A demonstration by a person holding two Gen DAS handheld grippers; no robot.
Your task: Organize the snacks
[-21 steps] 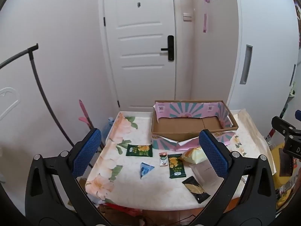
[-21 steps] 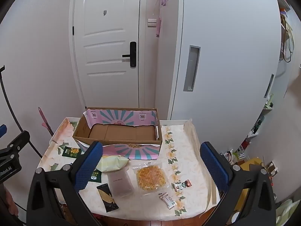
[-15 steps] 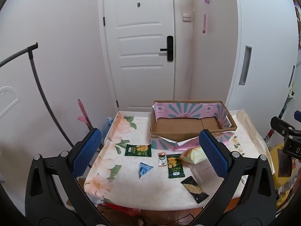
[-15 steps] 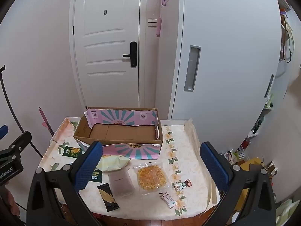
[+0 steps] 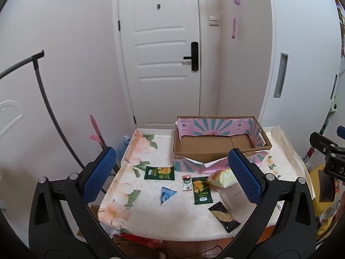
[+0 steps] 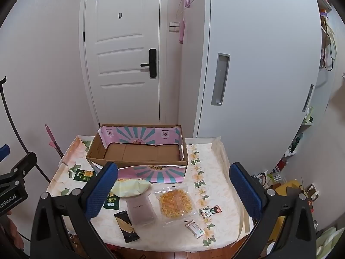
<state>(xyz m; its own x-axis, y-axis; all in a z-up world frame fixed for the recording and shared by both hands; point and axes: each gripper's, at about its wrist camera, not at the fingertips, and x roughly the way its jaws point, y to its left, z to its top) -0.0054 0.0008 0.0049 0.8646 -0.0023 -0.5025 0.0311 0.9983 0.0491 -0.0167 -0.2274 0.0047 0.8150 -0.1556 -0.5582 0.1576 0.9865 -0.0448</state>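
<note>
An open cardboard box (image 5: 222, 144) with pink and teal lining stands at the back of a floral-clothed table (image 5: 151, 213); it also shows in the right wrist view (image 6: 138, 153). Snack packets lie in front of it: a green packet (image 5: 159, 172), a blue triangle (image 5: 166, 193), a small sachet (image 5: 186, 182), a second green packet (image 5: 201, 190), a yellow bag (image 5: 222, 175), a black packet (image 5: 224, 216). The right wrist view adds a clear bag of orange snacks (image 6: 175, 202), a pale pouch (image 6: 140, 209) and two small sachets (image 6: 210, 211). My left gripper (image 5: 171, 177) and right gripper (image 6: 173, 191) are open and empty, above the table's near edge.
A white door (image 5: 163, 64) and a white cabinet (image 6: 258, 75) stand behind the table. A curved black rod (image 5: 43, 90) and a pink tool (image 5: 97, 131) stand at the left. Shelves and clutter (image 6: 297, 146) fill the right side.
Both views have shifted only slightly; the left gripper drifted a little, so the table sits a bit lower and nearer. Both grippers stay open. No packet has moved.
</note>
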